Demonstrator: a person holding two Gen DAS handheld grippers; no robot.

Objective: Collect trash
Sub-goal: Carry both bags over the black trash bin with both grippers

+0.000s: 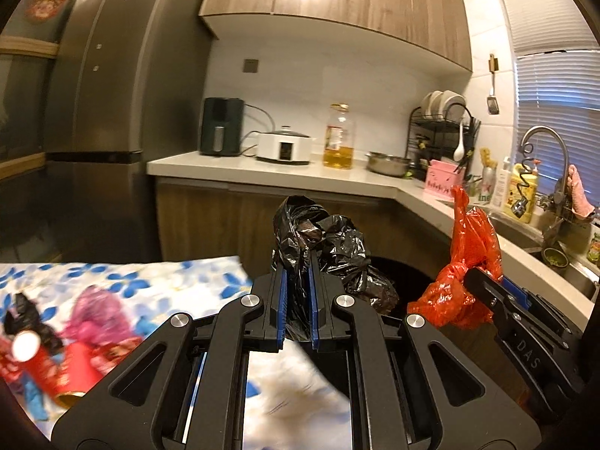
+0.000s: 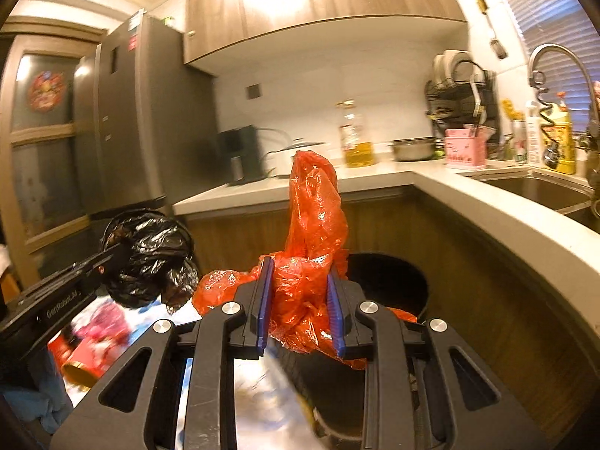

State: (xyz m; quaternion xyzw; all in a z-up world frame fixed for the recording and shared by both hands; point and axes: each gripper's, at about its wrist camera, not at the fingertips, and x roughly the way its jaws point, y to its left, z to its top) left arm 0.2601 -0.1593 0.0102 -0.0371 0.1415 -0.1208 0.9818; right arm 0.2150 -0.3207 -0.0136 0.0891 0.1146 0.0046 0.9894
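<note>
My left gripper (image 1: 298, 266) is shut on a crumpled black plastic bag (image 1: 322, 236), which bulges up and to the right of its blue pads. My right gripper (image 2: 300, 262) is shut on a crumpled red plastic bag (image 2: 313, 217) that stands up between its pads. Each gripper shows in the other's view: the right gripper (image 1: 487, 275) with the red plastic bag (image 1: 468, 262) at the right, the left gripper (image 2: 116, 253) with the black plastic bag (image 2: 150, 258) at the left. A round black bin (image 2: 420, 288) with a dark open mouth stands just beyond both, against the wooden cabinet.
A floral tablecloth (image 1: 112, 281) at lower left carries red paper cups (image 1: 56, 367) and more crumpled trash (image 1: 97, 311). The L-shaped counter (image 1: 262, 172) holds an air fryer, cooker, oil bottle (image 1: 339, 137), pot and dish rack. A sink (image 2: 532, 187) is at right, a fridge (image 1: 112, 93) at left.
</note>
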